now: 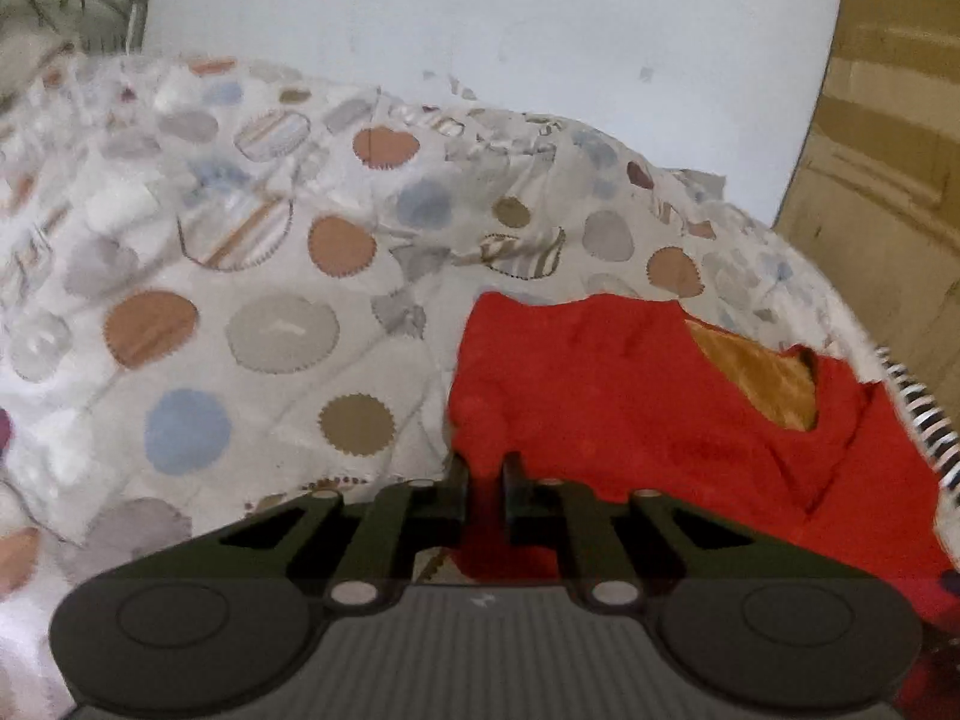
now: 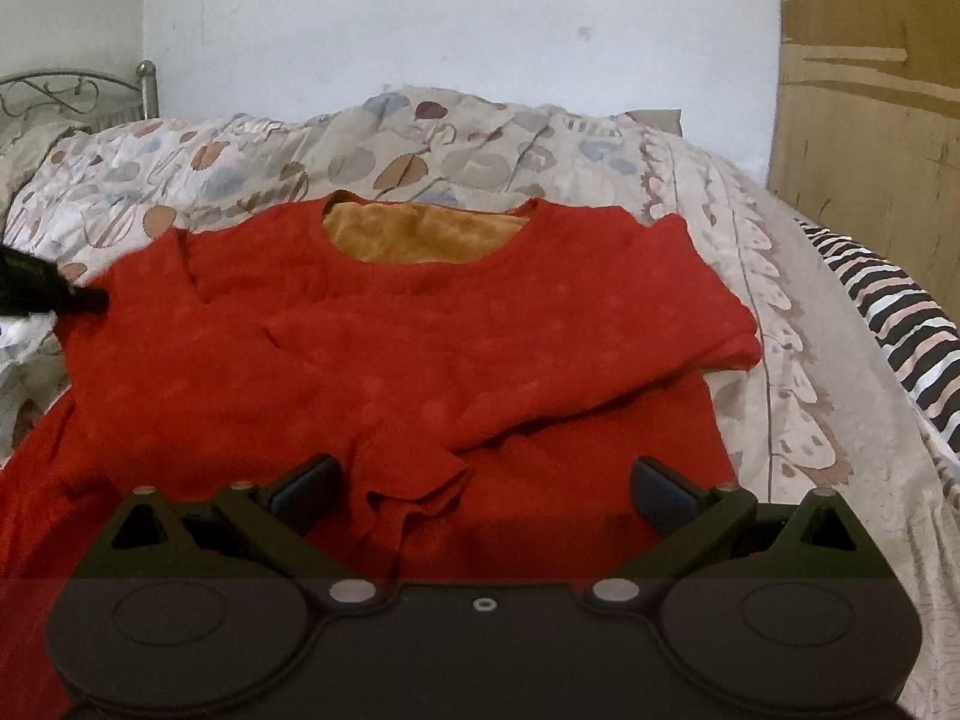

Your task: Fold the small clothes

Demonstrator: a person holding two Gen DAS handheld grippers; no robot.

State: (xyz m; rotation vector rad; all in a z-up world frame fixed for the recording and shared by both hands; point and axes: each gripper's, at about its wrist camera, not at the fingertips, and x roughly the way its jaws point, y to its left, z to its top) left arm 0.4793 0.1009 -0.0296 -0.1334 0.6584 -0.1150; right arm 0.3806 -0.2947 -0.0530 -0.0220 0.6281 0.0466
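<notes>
The left gripper (image 1: 485, 471) was clamped on a pinch of the red sweater (image 2: 420, 348), its two dark fingers drawn nearly together with soft red cloth squeezed up between them. It pointed downward at the garment's left edge, and in the right wrist view it showed only as a dark tip (image 2: 90, 298) touching the sweater's left shoulder area.

The right gripper (image 2: 483, 489) stood wide apart and held nothing; its blue-grey pads (image 2: 309, 483) hung on either side of a crumpled sleeve cuff lying over the sweater's lower front, though whether they touched the cloth I could not tell.

The sweater lay spread front-up on the bed, knitted-looking and fuzzy, with a round neckline showing a plush golden-orange lining (image 2: 420, 234). Its right sleeve was folded across the body, making a diagonal ridge.

Beneath it lay a quilted bedspread (image 1: 240, 276), pale, printed with scalloped circles in rust, blue, grey and tan. A black-and-white striped cloth (image 2: 900, 324) ran along the bed's right side. Beyond stood a pale scuffed wall (image 2: 450, 18), a scrolled metal bed frame (image 2: 54, 90) at left and brown cardboard (image 2: 870, 90) at right.
</notes>
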